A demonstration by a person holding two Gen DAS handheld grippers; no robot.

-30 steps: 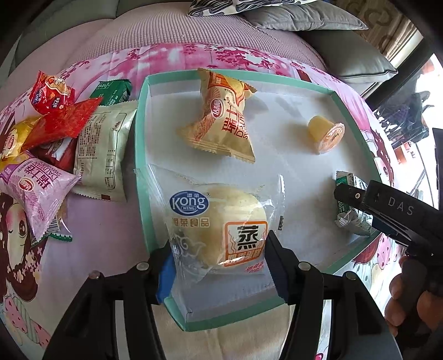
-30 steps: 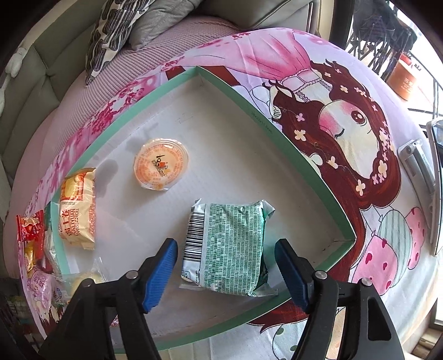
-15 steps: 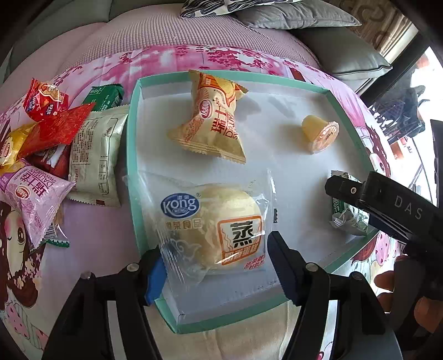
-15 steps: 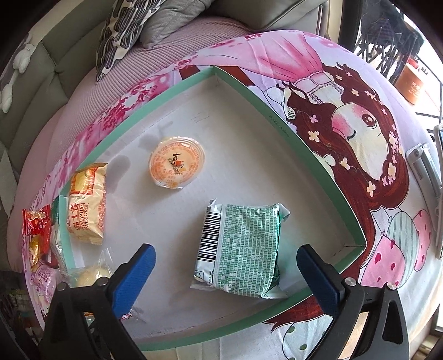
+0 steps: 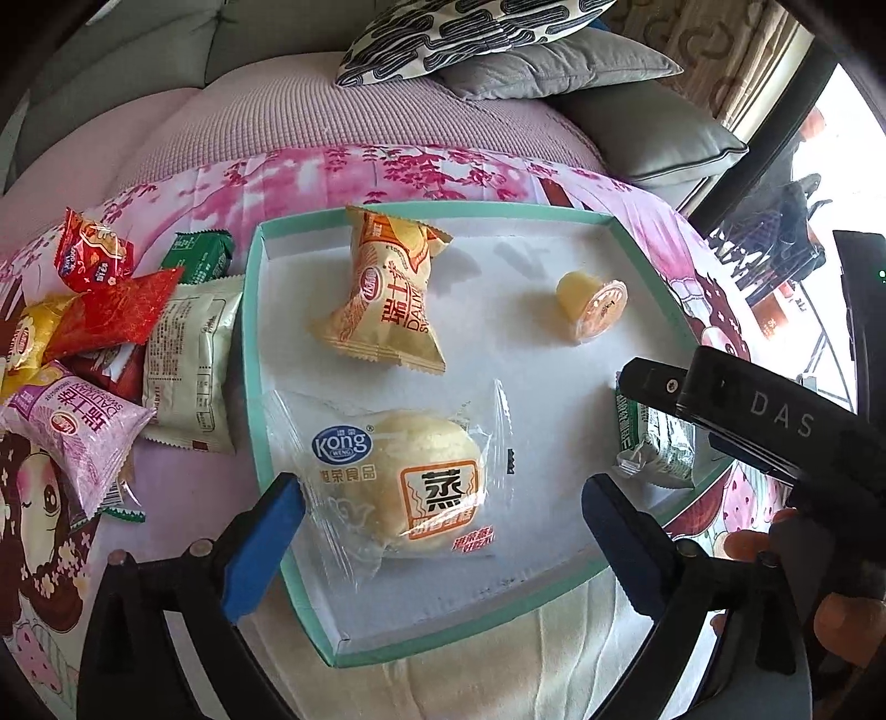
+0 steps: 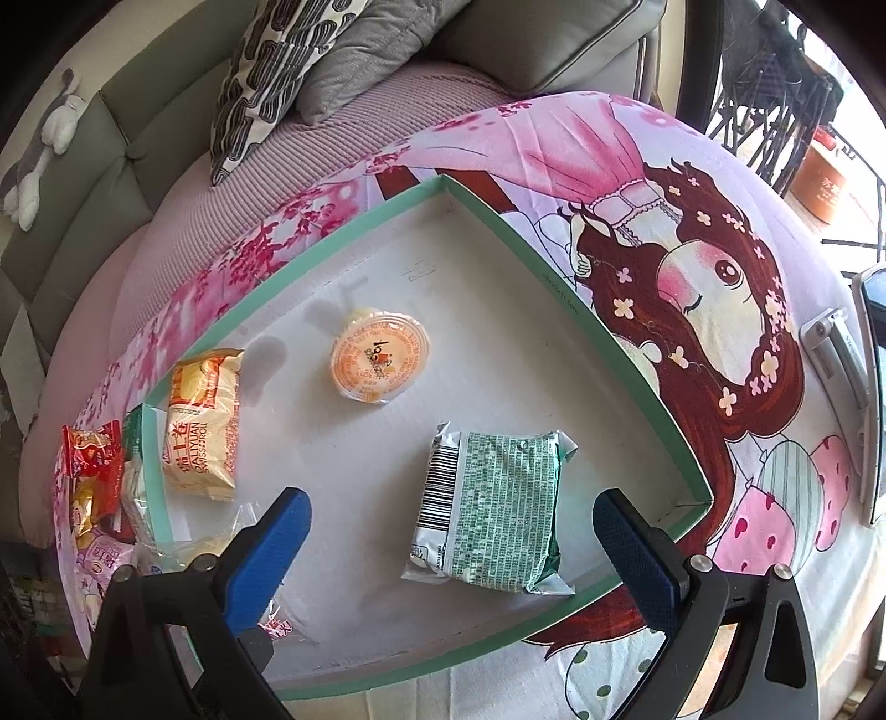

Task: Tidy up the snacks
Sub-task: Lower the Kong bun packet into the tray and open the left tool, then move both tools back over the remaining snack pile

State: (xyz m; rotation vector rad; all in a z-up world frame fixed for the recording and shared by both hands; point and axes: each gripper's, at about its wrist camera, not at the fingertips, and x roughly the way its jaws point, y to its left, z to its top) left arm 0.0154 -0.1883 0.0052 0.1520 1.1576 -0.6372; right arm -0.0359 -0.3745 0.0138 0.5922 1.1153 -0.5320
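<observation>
A shallow white tray with a teal rim (image 5: 252,343) (image 6: 626,343) lies on a pink cartoon cloth. In it lie a clear-wrapped steamed cake (image 5: 410,476), an orange Swiss-roll packet (image 5: 387,299) (image 6: 202,421), a jelly cup (image 5: 592,304) (image 6: 379,354) and a green-and-white packet (image 5: 659,437) (image 6: 493,515). My left gripper (image 5: 437,543) is open, its jaws wide apart on either side of the cake, not touching it. My right gripper (image 6: 451,559) is open above the green-and-white packet's near end.
A pile of loose snack packets (image 5: 105,343) lies on the cloth left of the tray, also seen in the right wrist view (image 6: 97,487). Sofa cushions (image 5: 498,44) sit behind. A phone-like device (image 6: 872,387) lies at the far right.
Both grippers opened and pulled back. The left one let go of the steamed cake, which now lies in the tray; the right one's jaws spread away from the green-and-white packet.
</observation>
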